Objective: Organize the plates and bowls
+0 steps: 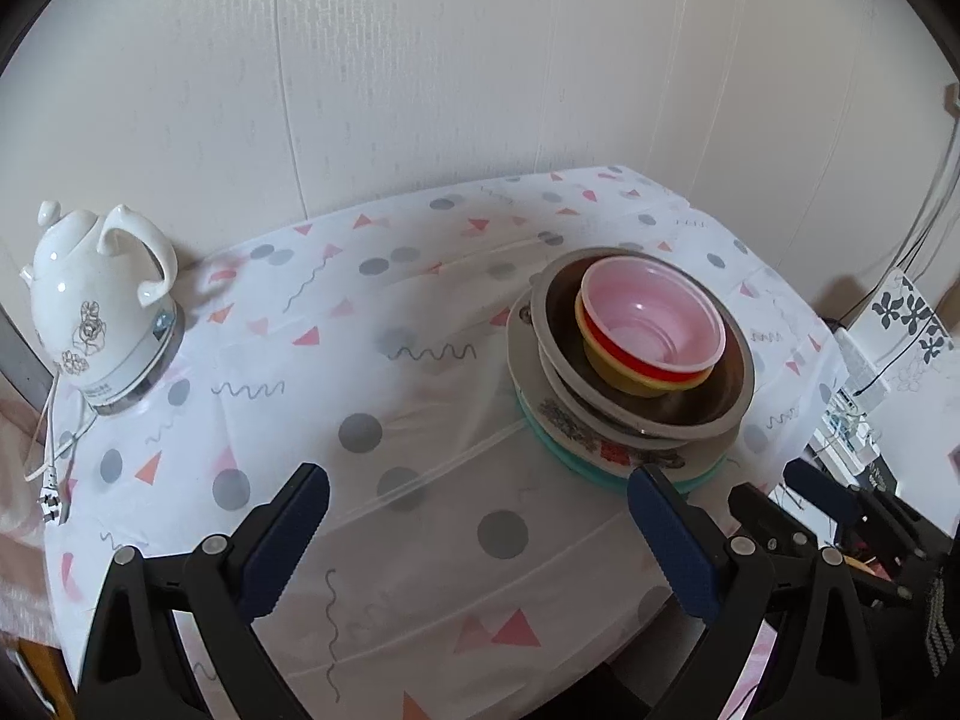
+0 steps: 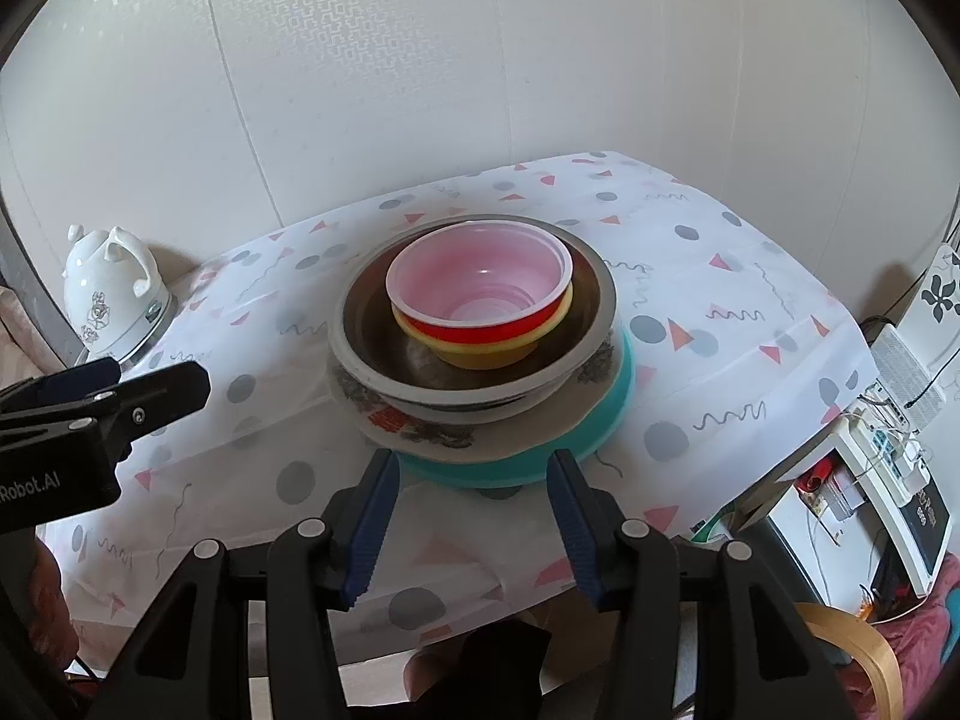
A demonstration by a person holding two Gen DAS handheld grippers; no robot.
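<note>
Bowls nested on tabletop (image 2: pixel 720 276): glossy red plastic bowl (image 2: pixel 480 300) in yellow, in steel bowl (image 2: pixel 372 354), over floral plate (image 2: pixel 420 429) and teal plate (image 2: pixel 480 471). Left tongs (image 1: pixel 480 492) wide, empty; right tongs (image 2: pixel 474 468) half-spread, gripping nothing.

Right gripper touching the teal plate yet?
Apart. The right wrist view shows tablecloth between the open right gripper and the teal plate.

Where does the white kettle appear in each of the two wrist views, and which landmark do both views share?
Left wrist view: the white kettle stands at the far left, at mid height, against the wall.
Right wrist view: it is again at the left edge, smaller, just above the left gripper.
Shared landmark: the red bowl on top of the stack.
</note>
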